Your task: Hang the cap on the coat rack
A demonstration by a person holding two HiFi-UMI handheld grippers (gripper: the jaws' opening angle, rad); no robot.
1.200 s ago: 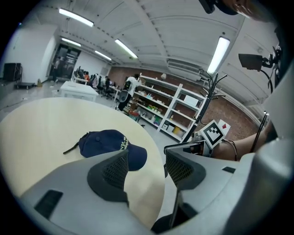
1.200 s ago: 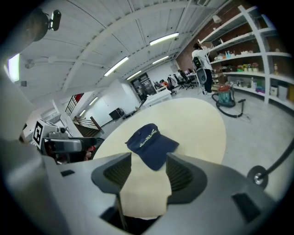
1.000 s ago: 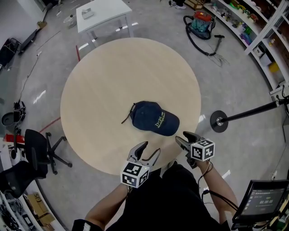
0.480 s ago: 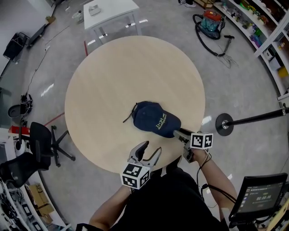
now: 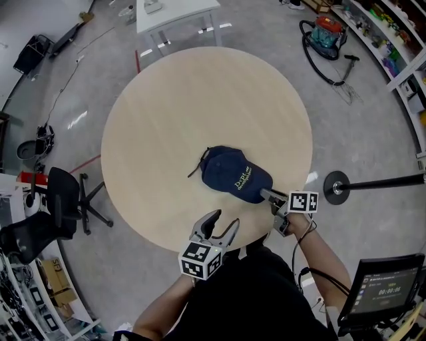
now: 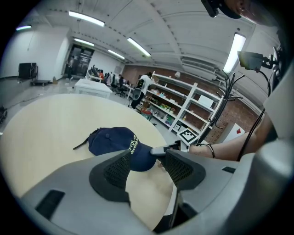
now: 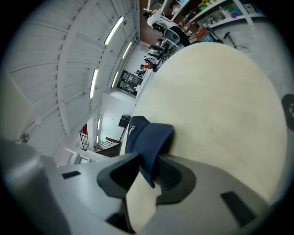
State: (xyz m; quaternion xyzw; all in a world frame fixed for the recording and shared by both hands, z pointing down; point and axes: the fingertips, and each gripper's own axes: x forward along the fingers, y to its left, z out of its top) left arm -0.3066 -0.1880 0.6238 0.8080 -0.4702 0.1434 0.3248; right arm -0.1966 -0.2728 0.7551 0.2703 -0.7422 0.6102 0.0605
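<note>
The cap (image 5: 233, 173) is lying on the round table (image 5: 200, 93), crown up, a bit in from the edge nearest the person and over towards the right-hand edge. Its brim points at the person's right side and its strap trails off towards the middle of the table.

The right gripper (image 5: 266, 194) is reaching in over the near-right edge and has hold of the cap by the brim. In the right gripper view, the dark blue brim (image 7: 149, 135) runs straight in between the two jaws of the gripper (image 7: 147, 161), which are drawn in close with a pad against each face of it. The rest of the cap is resting on the table.

The left gripper (image 5: 224, 220) is hanging just over the near edge, beside the cap but not touching it. Its jaws stand wide apart with nothing in them. In the left gripper view, the cap (image 6: 112, 141) and bare tabletop show through the gap of the gripper (image 6: 147, 156).

The coat rack (image 5: 337, 187) is on the floor just off the table's right edge, with its round base close to the right gripper and its pole running out to the right. An office chair (image 5: 60, 210) sits off the left edge, and a small white table (image 5: 176, 10) stands beyond the far edge.
</note>
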